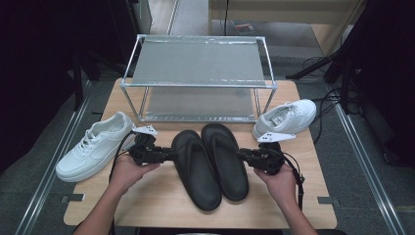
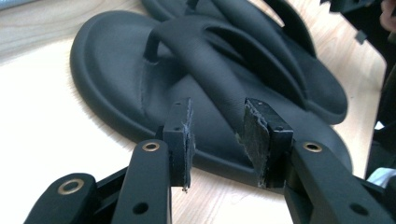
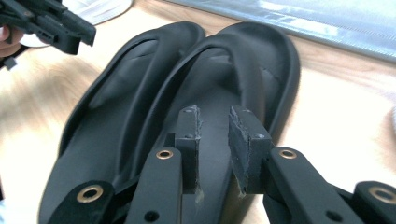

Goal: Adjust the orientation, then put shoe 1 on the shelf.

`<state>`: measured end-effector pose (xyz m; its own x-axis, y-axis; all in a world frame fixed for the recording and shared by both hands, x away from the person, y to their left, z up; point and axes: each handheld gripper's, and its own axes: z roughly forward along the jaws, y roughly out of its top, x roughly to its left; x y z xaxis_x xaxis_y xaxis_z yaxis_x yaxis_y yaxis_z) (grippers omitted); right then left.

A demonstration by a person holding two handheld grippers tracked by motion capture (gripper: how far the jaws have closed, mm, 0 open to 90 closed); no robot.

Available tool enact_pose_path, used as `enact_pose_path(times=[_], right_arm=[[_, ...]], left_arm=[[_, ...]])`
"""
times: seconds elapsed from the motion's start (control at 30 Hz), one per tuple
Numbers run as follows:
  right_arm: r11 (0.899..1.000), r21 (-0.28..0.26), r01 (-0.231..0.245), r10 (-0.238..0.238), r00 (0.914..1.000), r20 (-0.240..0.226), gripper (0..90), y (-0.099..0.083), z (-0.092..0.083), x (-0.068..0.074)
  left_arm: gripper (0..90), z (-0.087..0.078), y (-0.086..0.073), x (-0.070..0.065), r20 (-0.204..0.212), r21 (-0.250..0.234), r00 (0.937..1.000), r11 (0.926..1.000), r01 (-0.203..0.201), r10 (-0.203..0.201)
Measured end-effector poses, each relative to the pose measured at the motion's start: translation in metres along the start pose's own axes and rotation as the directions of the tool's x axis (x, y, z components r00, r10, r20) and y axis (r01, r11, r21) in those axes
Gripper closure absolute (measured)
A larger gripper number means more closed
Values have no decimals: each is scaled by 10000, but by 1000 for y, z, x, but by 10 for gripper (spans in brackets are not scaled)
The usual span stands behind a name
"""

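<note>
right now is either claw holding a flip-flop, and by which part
Neither. The left claw stands open around the left flip-flop's strap, pads not pressing; the right claw is open over the right flip-flop.

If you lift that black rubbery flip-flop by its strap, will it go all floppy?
Probably a little. The left black rubbery flip-flop has a thin strap that looks soft, so it may stretch and let the sole dangle. The thick, one-piece sole should mostly keep its shape. It looks foamy, so likely light, and too flat to roll.

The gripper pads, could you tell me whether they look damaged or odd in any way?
Yes. In the left gripper view the pads are ragged and frayed along their inner edges, and the right gripper's pads look chipped too.
</note>
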<state>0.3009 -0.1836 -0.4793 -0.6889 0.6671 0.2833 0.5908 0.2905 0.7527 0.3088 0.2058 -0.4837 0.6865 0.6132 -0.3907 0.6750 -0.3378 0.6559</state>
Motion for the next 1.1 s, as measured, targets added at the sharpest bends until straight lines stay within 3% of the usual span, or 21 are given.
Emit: enact_pose_path(times=[0.37, 0.6, 0.73, 0.9, 1.1], right_arm=[[9999, -74, 127, -128, 9999, -87, 672, -5, 0, 14], [9988, -225, 429, -433, 9989, -163, 565, -3, 4, 29], [9980, -226, 583, -587, 9981, -163, 521, -3, 8, 35], [9988, -64, 489, -491, 9986, -214, 493, -4, 14, 43], [9992, -123, 391, -394, 9990, -203, 475, -5, 21, 49]], left_arm=[[570, -6, 11, -7, -17, -554, 9974, 9958, -723, 723], [492, -9, 25, -10, 40, -556, 9964, 9949, -841, 844], [509, -14, 34, -9, 27, -569, 9948, 9932, -1013, 1017], [556, -21, 47, -8, 22, -833, 9933, 9899, -1149, 1155], [581, -21, 63, -6, -65, -822, 9903, 9869, -1387, 1387]])
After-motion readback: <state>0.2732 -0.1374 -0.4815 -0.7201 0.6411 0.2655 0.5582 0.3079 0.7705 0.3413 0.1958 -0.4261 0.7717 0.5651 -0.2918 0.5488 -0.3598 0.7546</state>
